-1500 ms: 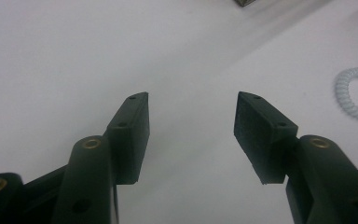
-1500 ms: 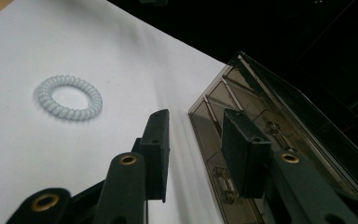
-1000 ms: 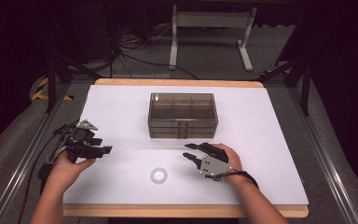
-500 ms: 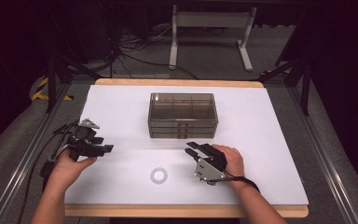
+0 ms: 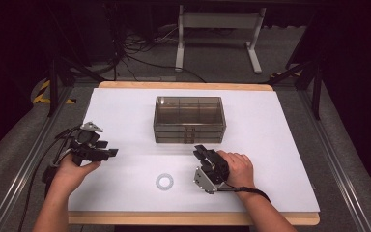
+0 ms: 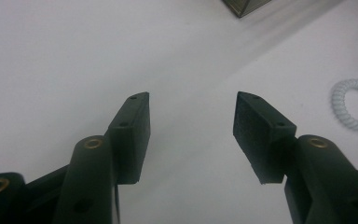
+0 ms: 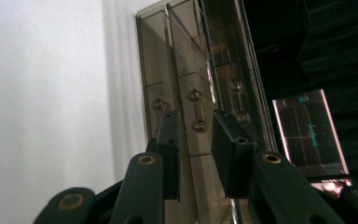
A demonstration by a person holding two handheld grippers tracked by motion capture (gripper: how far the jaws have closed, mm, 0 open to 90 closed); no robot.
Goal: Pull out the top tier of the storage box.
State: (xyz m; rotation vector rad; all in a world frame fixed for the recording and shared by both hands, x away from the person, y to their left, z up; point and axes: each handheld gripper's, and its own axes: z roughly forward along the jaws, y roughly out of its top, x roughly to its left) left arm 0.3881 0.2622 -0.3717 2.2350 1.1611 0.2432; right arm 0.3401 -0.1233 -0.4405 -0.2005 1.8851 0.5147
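On the white table a smoky, see-through drawer box stands toward the far middle, its three stacked drawers facing the near edge. The right gripper is held just in front of the box's near right corner, rolled onto its side, with its jaws pointed at the drawer fronts. In the right gripper view the box appears turned on end, and the middle drawer's handle, a short bar between two round knobs, lies straight ahead of the jaw tips, seen through the gap between them. The right gripper has just been narrowing its jaws; they stand a small way apart and nothing is between the pads, which stop short of the handle. The person's right hand wraps the gripper body from the near side, a strap running back along the wrist. The left gripper rests at the left edge of the table, well apart from the box, pointing right across the white surface, held by the left hand. In the left gripper view its jaws are spread wide with bare table between them. A pale coiled hair tie lies flat on the table near the front edge, between the two grippers, and it shows at the right of the left gripper view, untouched.
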